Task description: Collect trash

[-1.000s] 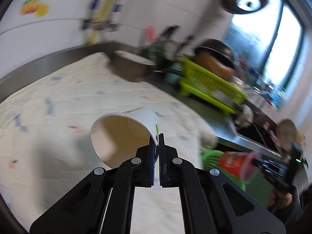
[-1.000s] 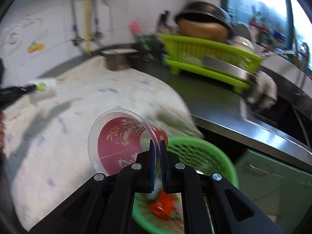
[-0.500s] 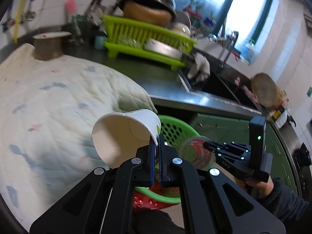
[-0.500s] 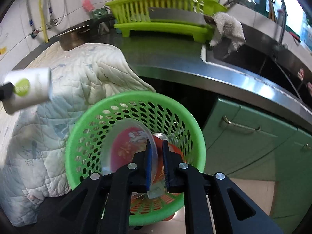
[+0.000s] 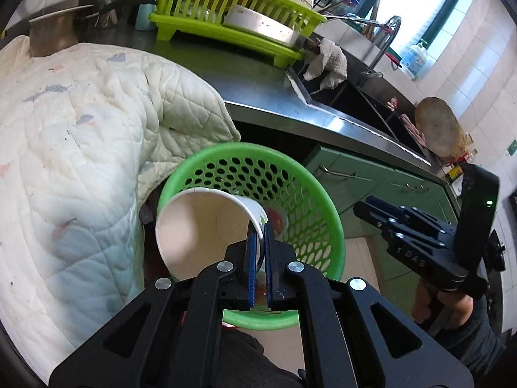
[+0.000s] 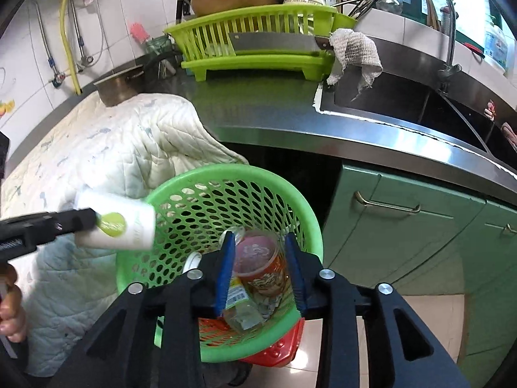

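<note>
The paper cup point(image 5: 206, 229), white with a green dot on its side, is pinched by its rim in the jaws of the left gripper point(image 5: 259, 242), which are closed to a sliver on the cup wall; it lies tilted on its side, mouth toward the camera, just ahead of and left of the jaws and right above the green basket point(image 5: 326, 226), a hold that looks meant for a plain let-go into the bin. The right gripper point(image 6: 261, 271) has its jaws spread wide with nothing between them; straight ahead and below them a clear plastic cup point(image 6: 260, 265) with a red printed liner lies inside the basket among other scraps, apart from both pads, so that piece seems already delivered. The right-wrist view shows the paper cup's base reaching over the near-left rim rather than the middle, so a little more reach may be wanted before release. Left of both jaws a quilted cloth point(image 5: 80, 148) drapes off the bench point(image 6: 258, 113) and hangs just beside the basket rim, the nearest thing to snag. Farther ahead stand a lime dish rack point(image 6: 258, 42), a rag point(image 6: 355, 51) at the sink point(image 6: 404, 97) edge, and green cabinet doors point(image 6: 404, 213) to the right.
</note>
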